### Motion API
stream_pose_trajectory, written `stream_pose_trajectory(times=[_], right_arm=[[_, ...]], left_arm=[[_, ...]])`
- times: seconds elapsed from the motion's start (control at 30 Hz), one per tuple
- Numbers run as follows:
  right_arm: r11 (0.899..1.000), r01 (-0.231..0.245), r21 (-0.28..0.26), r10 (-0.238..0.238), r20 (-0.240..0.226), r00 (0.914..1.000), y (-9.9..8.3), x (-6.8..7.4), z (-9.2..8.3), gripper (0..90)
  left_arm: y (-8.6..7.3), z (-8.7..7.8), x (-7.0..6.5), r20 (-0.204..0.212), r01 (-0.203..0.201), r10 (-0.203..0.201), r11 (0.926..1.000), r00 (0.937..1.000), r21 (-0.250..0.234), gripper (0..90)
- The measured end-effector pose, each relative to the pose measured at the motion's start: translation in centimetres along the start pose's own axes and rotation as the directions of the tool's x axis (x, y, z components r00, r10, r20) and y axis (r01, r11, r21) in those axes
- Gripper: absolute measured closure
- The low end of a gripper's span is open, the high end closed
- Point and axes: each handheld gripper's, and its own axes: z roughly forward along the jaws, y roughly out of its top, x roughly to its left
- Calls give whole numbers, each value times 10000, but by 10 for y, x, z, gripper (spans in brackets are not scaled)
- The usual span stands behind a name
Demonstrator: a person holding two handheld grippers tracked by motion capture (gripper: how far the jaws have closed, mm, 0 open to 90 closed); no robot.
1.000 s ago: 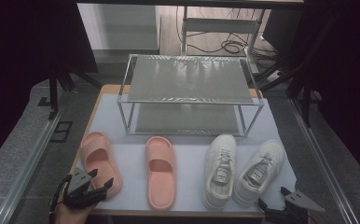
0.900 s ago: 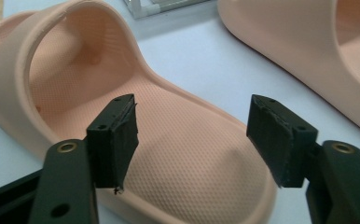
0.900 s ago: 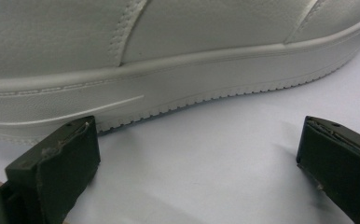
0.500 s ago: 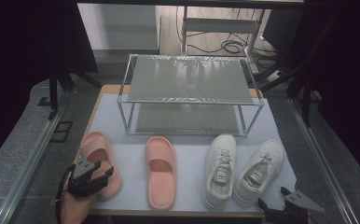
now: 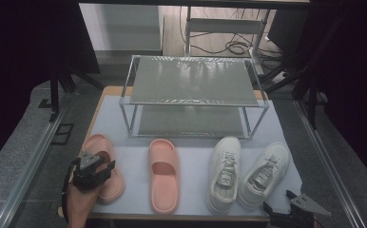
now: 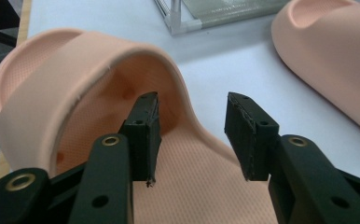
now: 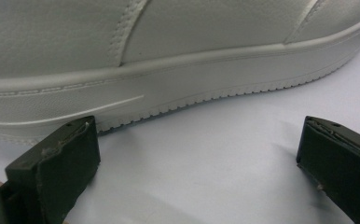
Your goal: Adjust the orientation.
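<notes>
Since a second ago the left gripper (image 5: 96, 167) has crept forward from the bench's front-left corner and now sits over the heel end of the left-hand pink foam slide sandal (image 5: 103, 166). In the left gripper view its jaws are partly open, one already tucked under the sandal's wide strap (image 6: 94, 70) and the other outside it, so I'd guess it's lining up to pinch the strap, which is the easiest bit to grab. Nothing is clamped yet.

Its mate, the second pink slide (image 5: 164, 173), lies just to the right, near the front edge, and the pair of white lace-up sneakers (image 5: 246, 171) takes up the front-right part of the white bench top (image 5: 191, 142). All four toes point at the two-tier metal shoe rack (image 5: 191, 95) along the back edge, probably where they're headed.

The right gripper (image 5: 291, 211) hangs at the front-right corner, jaws wide apart and empty, with a sneaker's sole (image 7: 169, 98) right in front.
</notes>
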Motion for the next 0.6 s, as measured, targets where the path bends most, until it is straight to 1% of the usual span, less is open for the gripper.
stream_pose_trajectory(times=[0.33, 0.5, 0.6], right_arm=[[10000, 2, -4, -2, 2, 10000, 0, 0, 0, 0], [10000, 11, -8, -11, 0, 10000, 0, 0, 0, 0], [10000, 5, -7, -5, -3, 10000, 0, 0, 0, 0]], left_arm=[[13, 12, 0, -310, 141, -135, 9997, 9994, 203, 572], [17, 19, -1, -651, 253, -228, 9990, 9976, 371, 573], [19, 22, -1, -867, 250, -208, 9986, 9960, 471, 584]])
